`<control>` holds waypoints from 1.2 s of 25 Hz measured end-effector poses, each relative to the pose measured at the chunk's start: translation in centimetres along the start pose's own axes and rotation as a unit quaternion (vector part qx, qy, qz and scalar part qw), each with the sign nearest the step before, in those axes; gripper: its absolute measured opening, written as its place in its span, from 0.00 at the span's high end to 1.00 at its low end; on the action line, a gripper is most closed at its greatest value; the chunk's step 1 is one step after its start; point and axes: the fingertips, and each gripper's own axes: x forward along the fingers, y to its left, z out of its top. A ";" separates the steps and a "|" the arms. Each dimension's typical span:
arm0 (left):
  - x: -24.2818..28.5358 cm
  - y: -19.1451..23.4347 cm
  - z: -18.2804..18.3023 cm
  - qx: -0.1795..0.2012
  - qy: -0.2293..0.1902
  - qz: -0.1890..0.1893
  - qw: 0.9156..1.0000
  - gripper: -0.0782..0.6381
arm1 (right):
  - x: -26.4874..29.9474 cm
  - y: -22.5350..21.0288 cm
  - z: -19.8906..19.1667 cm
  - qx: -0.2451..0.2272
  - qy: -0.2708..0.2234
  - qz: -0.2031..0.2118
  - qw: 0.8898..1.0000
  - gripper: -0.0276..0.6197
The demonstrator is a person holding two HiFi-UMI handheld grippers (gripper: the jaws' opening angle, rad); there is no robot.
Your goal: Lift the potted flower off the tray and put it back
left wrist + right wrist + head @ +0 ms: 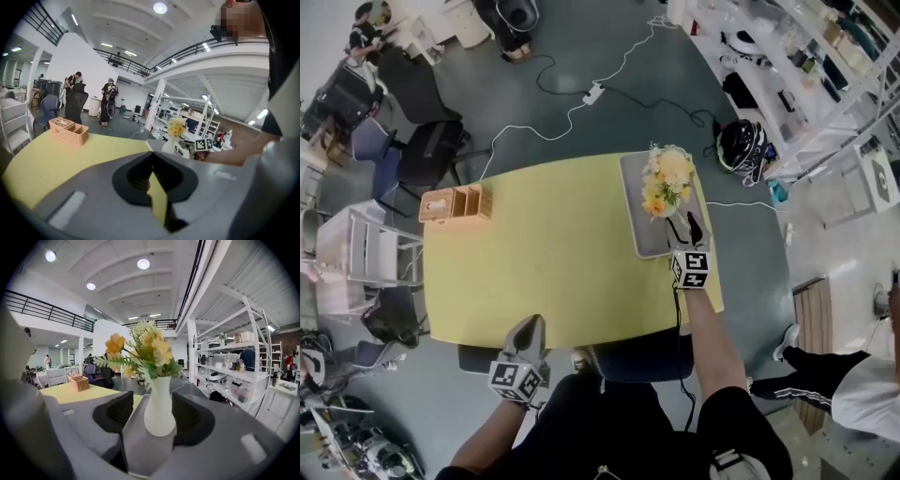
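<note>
While the potted flower (158,411) stands upright on the grey tray (637,242) at the right end of the yellow bench (553,267), we see the right gripper (687,228) reaching in at the tray's near side, level with the white vase. Its fingers (118,411) are spread, one on each side of the vase. The left one stands clear of it with a gap showing. The right one sits very close, though from this angle we cannot say whether it touches. The base of the vase rests on the tray and the yellow blooms rise above the gripper. Our left gripper (528,334) hangs at the near edge of the bench, well apart from the tray, with its fingers pressed together at the tips and nothing between them. A wicker basket (457,203) with compartments sits near the far left corner of the bench, well apart from the flower.
</note>
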 end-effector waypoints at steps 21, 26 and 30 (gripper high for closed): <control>-11.3 0.6 4.4 0.024 -0.088 -0.039 0.995 0.88 | -18.3 20.8 15.8 0.008 -0.090 0.110 0.990 0.87; -14.3 0.8 5.5 0.034 -0.109 -0.045 0.992 0.88 | -22.7 25.9 17.7 0.005 -0.090 0.137 0.987 0.90; -16.6 1.0 6.0 0.048 -0.127 -0.049 0.989 0.88 | -26.0 29.8 18.4 0.009 -0.090 0.158 0.983 0.91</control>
